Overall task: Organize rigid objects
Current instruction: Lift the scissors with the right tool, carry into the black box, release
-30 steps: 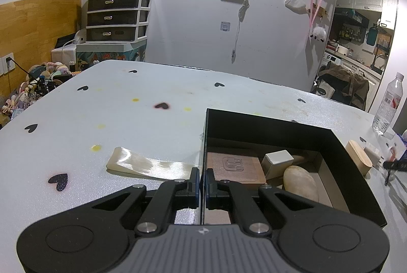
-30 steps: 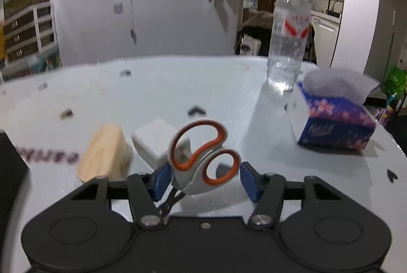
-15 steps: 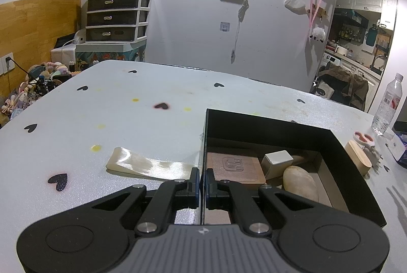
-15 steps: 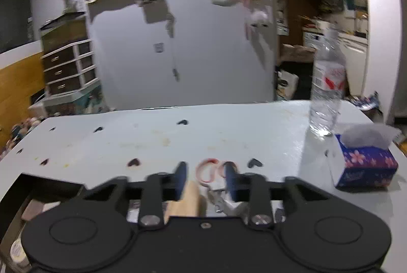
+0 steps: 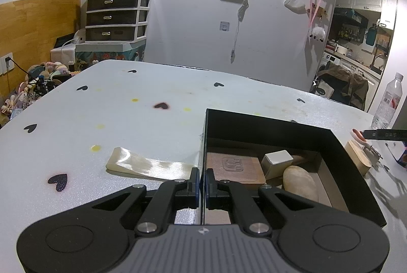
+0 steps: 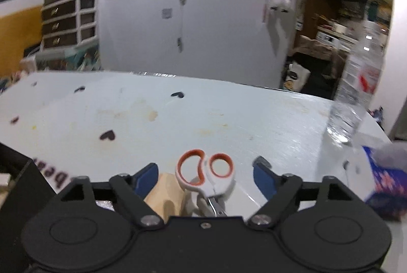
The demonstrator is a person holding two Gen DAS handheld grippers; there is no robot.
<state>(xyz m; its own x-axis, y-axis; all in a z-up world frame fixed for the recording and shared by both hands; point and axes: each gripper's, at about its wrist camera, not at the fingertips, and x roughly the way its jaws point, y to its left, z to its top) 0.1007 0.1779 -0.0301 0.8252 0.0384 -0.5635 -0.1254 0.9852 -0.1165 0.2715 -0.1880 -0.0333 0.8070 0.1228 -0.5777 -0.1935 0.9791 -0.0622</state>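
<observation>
A black box [image 5: 267, 125] sits on the white table and holds a brown leather piece [image 5: 235, 167], a white cube [image 5: 277, 162] and a tan oval stone [image 5: 300, 182]. My left gripper [image 5: 201, 180] is shut on the box's left wall. My right gripper [image 6: 206, 172] is open, with orange-handled scissors [image 6: 206, 175] standing between its fingers and a wooden block [image 6: 165, 194] just left of them. The scissors handle [image 5: 357, 134] and wooden block [image 5: 357, 161] also show right of the box in the left wrist view.
A strip of shiny tape [image 5: 150, 167] lies left of the box. A water bottle [image 6: 356, 95] and a blue tissue pack [image 6: 386, 181] stand at the right of the table. The box corner [image 6: 23, 186] shows at the left.
My right gripper has opened wider and swung right, bringing the scissors between its fingers. The left gripper has not moved.
</observation>
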